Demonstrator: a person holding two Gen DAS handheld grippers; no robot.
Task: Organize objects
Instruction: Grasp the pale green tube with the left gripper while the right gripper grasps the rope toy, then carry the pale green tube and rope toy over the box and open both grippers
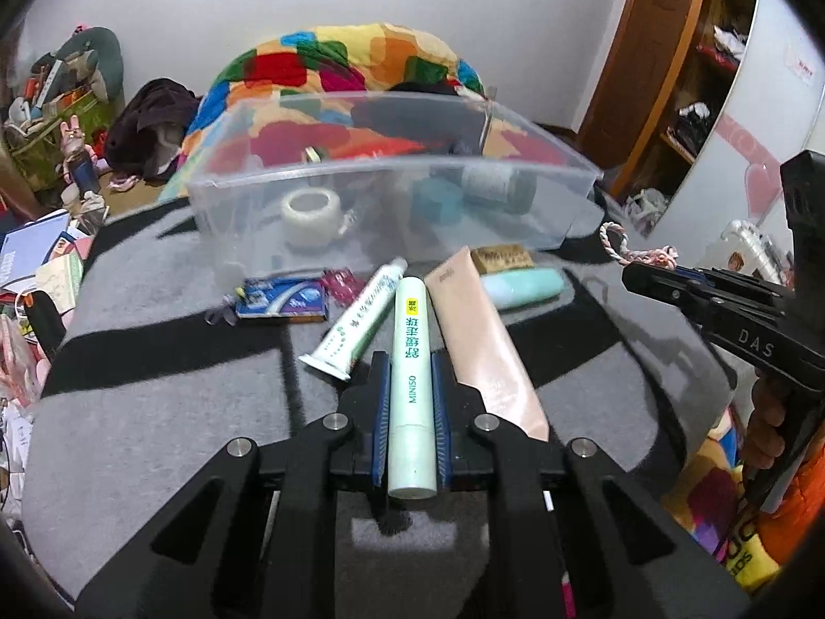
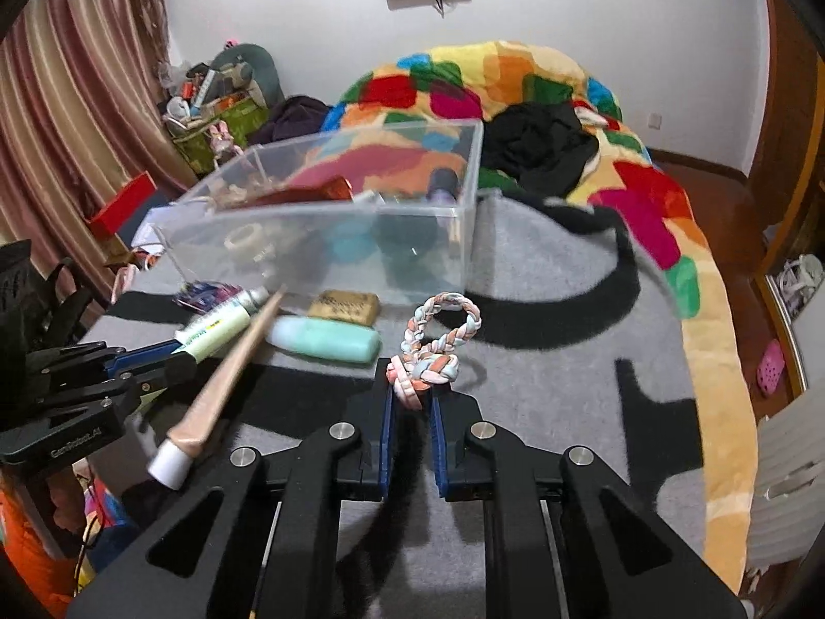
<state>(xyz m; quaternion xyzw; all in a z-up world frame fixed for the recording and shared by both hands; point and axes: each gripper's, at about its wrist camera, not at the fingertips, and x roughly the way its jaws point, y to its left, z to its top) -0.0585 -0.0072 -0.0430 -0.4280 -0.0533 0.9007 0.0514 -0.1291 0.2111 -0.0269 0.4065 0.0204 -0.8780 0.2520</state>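
My left gripper (image 1: 411,361) is shut on a pale green MINISO tube (image 1: 411,376), held lengthwise between the blue pads just above the grey bed cover. It also shows in the right wrist view (image 2: 211,332). My right gripper (image 2: 411,374) is shut on a braided pastel rope toy (image 2: 428,356), whose loop sticks out ahead of the fingers; the toy shows in the left wrist view (image 1: 634,250) too. A clear plastic bin (image 1: 392,180) stands ahead, holding a tape roll (image 1: 311,211), a teal object and a dark bottle.
On the cover before the bin lie a white toothpaste tube (image 1: 361,314), a pink tube (image 1: 484,340), a mint bottle (image 1: 523,286), a brown bar (image 1: 502,256) and a blue packet (image 1: 283,299). A colourful blanket (image 2: 515,82) lies behind. Clutter lines the left edge.
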